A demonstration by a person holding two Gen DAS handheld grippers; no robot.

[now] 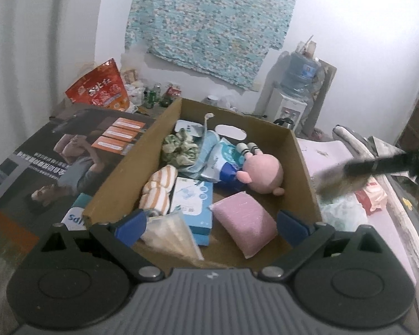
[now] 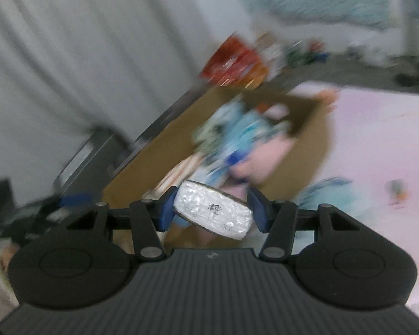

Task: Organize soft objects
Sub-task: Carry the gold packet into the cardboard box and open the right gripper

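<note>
- My right gripper (image 2: 212, 209) holds a white plastic-wrapped pack (image 2: 212, 209) with black writing on it; my jaws press it from both sides, and it sits tilted between the blue pads (image 2: 167, 208).
- That pack hangs above the near edge of the cardboard box (image 2: 159, 153); the right wrist view is smeared with blur, so I cannot tell more of what lies under it.
- My left gripper (image 1: 209, 223) is spread wide over the near end of the same cardboard box (image 1: 120, 173) and grips nothing.
- A clear packet of pale cloth (image 1: 173, 231) lies just beside my left pad, in the box's near left corner.
- A pink sponge-like pad (image 1: 245, 223) lies tilted near the middle of the near wall.
- A blue-and-white tissue pack (image 1: 194, 203) lies between those two, touching the packet.
- An orange-and-white striped cloth (image 1: 157, 189) rests along the left wall.
- A pink plush toy (image 1: 262, 171) lies near the right wall, against a crumpled blue wrapper (image 1: 220, 157).
- A green-and-white bundle (image 1: 178, 146) sits toward the far left corner.
- Outside the box, a big printed carton (image 1: 64, 156) lies on its left and pink bedding (image 1: 382, 223) on its right.
- A water dispenser (image 1: 293, 95) stands by the far wall.
</note>
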